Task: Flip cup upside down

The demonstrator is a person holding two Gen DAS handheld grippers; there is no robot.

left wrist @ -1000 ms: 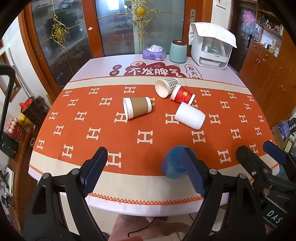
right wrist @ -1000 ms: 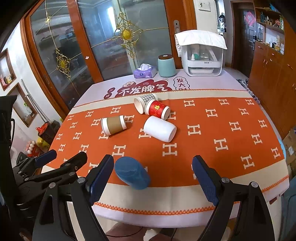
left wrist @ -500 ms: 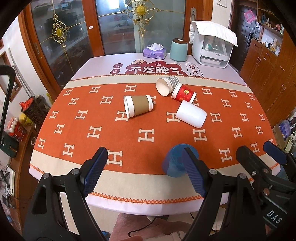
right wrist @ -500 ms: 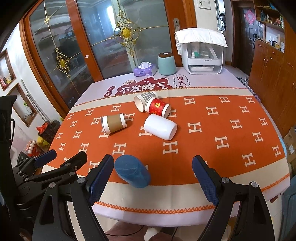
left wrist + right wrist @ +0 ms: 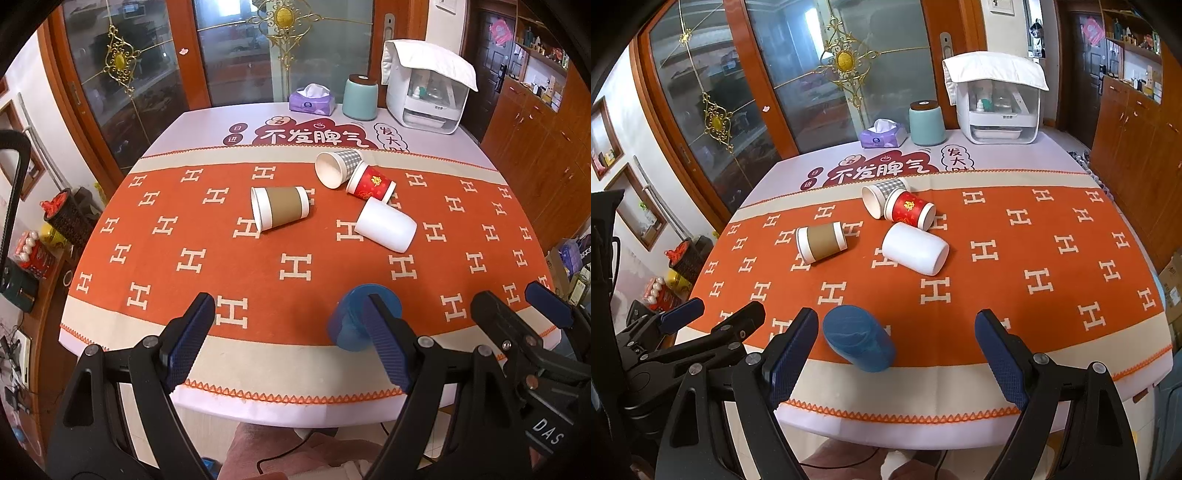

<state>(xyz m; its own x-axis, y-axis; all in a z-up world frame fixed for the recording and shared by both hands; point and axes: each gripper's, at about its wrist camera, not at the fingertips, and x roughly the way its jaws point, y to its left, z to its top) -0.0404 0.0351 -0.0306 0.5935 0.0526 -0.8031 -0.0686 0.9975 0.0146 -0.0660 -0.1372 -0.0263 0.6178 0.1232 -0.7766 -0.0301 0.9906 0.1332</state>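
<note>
Several cups lie on their sides on the orange cloth. A blue cup (image 5: 354,321) (image 5: 858,343) lies nearest, by the front edge. Farther back lie a brown-sleeved cup (image 5: 280,212) (image 5: 822,245), a white cup (image 5: 386,229) (image 5: 916,248), a red cup (image 5: 371,183) (image 5: 910,208) and a checked cup (image 5: 338,168) (image 5: 884,195). My left gripper (image 5: 291,339) is open and empty over the front edge, its right finger partly in front of the blue cup. My right gripper (image 5: 895,350) is open and empty, with the blue cup just inside its left finger.
At the table's back stand a purple tissue box (image 5: 312,99), a teal canister (image 5: 360,96) and a white appliance under a cloth (image 5: 424,96). Wooden cabinets (image 5: 1137,155) line the right side. Glass doors stand behind the table. The other gripper's frame shows at each view's edge.
Both views have drifted slightly closer to the table. The cups have not moved and both grippers stay open.
</note>
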